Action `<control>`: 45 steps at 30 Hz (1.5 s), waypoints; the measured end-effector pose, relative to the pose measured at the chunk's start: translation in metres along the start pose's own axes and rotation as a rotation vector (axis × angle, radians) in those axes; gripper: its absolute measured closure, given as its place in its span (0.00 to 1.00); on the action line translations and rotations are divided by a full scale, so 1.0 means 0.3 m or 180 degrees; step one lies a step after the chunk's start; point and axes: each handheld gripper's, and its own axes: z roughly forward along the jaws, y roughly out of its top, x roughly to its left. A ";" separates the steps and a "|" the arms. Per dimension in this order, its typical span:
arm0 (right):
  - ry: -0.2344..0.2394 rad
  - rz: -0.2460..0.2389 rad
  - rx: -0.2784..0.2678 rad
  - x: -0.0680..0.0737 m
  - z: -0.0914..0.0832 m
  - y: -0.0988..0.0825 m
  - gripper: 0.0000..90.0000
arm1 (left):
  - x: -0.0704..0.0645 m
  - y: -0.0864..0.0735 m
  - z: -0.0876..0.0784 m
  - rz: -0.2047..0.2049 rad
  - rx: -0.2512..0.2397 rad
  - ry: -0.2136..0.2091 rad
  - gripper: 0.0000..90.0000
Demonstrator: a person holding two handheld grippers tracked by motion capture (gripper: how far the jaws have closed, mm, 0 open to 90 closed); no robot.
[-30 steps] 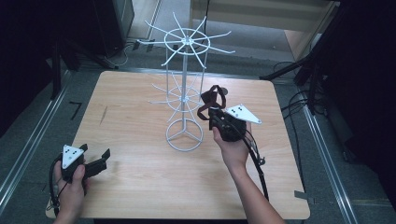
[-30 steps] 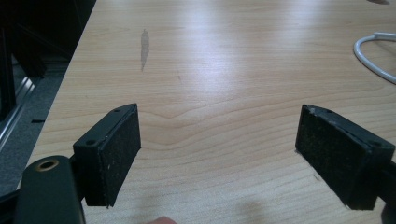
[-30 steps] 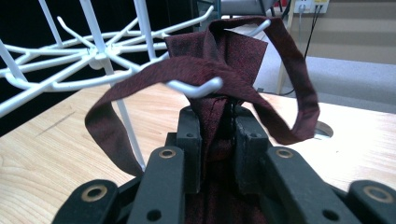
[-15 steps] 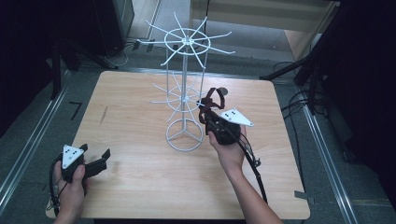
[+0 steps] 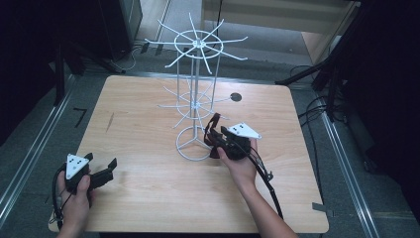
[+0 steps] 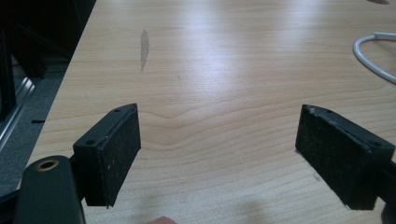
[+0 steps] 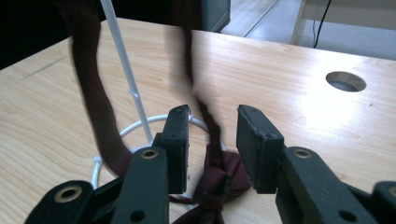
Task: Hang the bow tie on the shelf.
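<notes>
A white wire rack (image 5: 197, 99) with spoke arms stands mid-table; its pole (image 7: 123, 60) and base ring (image 6: 369, 51) also show in the gripper views. A dark red fabric strap (image 7: 93, 93) loops down from above and bunches on the table (image 7: 219, 175) at the ring. My right gripper (image 5: 214, 141) sits low beside the rack base, jaws apart around a thin part of the strap (image 7: 213, 116) without pinching it. At the table's front left my left gripper (image 5: 101, 159) rests open, with bare wood between its pads (image 6: 219, 140).
A round cable hole (image 5: 236, 97) lies in the wooden table (image 5: 148, 198) behind the right gripper. Metal rails run along both sides of the table. Dark equipment and cables stand around it, on the floor.
My right gripper has come down and slightly left to the rack's base, with the dark red strap. The left gripper has stayed put.
</notes>
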 end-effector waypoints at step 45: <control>-0.0410 -0.0016 0.0059 -0.264 -0.200 -0.128 0.41 | -0.003 0.000 0.001 0.0003 0.0000 0.0039 0.17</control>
